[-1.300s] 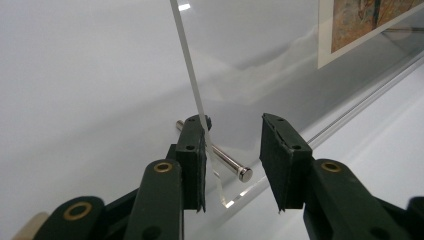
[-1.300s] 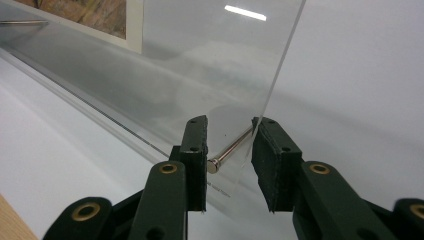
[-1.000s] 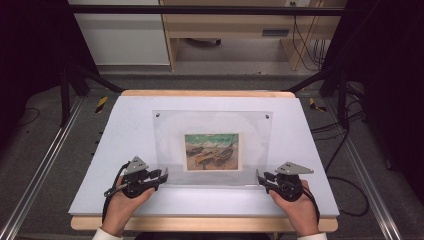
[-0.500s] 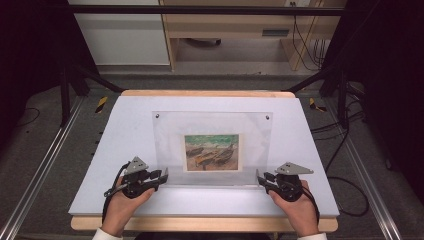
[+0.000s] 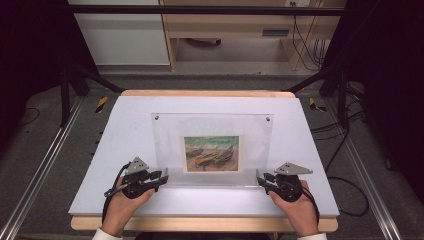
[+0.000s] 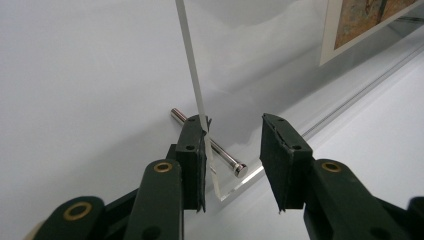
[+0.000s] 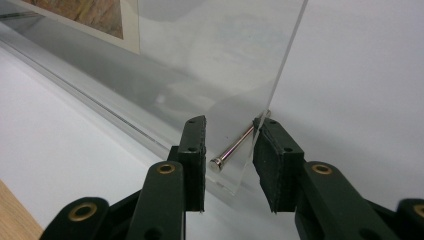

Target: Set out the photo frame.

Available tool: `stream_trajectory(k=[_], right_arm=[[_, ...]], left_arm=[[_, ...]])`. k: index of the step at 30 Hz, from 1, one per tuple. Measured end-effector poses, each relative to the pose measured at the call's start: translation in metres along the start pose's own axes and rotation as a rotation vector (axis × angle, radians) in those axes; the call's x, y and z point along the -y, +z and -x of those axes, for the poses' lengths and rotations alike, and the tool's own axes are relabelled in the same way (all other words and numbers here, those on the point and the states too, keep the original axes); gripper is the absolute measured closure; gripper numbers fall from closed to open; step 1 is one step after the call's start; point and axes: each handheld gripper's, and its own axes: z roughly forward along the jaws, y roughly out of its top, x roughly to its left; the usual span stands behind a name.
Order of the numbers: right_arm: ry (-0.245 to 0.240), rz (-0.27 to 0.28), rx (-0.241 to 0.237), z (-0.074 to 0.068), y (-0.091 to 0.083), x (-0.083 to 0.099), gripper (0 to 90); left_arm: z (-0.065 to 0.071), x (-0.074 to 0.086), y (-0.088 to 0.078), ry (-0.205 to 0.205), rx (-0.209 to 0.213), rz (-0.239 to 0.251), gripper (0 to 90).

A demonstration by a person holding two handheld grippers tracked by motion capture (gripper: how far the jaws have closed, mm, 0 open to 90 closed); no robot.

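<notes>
Bracing clear acrylic frame point(image 5: 212, 150) upright mid-surface point(image 5: 300, 200), picture facing forward. Left gripper point(image 5: 161, 177) and right gripper point(image 5: 260, 178) at its bottom corners, fingers point(image 6: 192, 150) parted astride the edge and metal pins point(image 7: 232, 149), likely steadying, not clamping.

Frame point(image 6: 235, 60) top cut off by upper edge in both tool views; print point(image 5: 212, 153) too small to read; bench point(image 5: 200, 222) near edge partly hidden behind hands.
</notes>
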Motion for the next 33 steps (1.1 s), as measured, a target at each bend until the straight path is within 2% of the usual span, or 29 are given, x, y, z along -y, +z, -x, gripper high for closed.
stream_trajectory(k=[21, 33], right_arm=[[-0.002, -0.01, 0.0, -0.0012, 0.0, 0.0016, 66.4], [-0.015, -0.048, -0.005, -0.0036, 0.0007, 0.0056, 65.7]], left_arm=[[0.0009, 0.0007, 0.0004, 0.009, 0.0, -0.014, 62.2], [0.0056, 0.0034, 0.0016, 0.044, -0.009, -0.064, 62.1]])
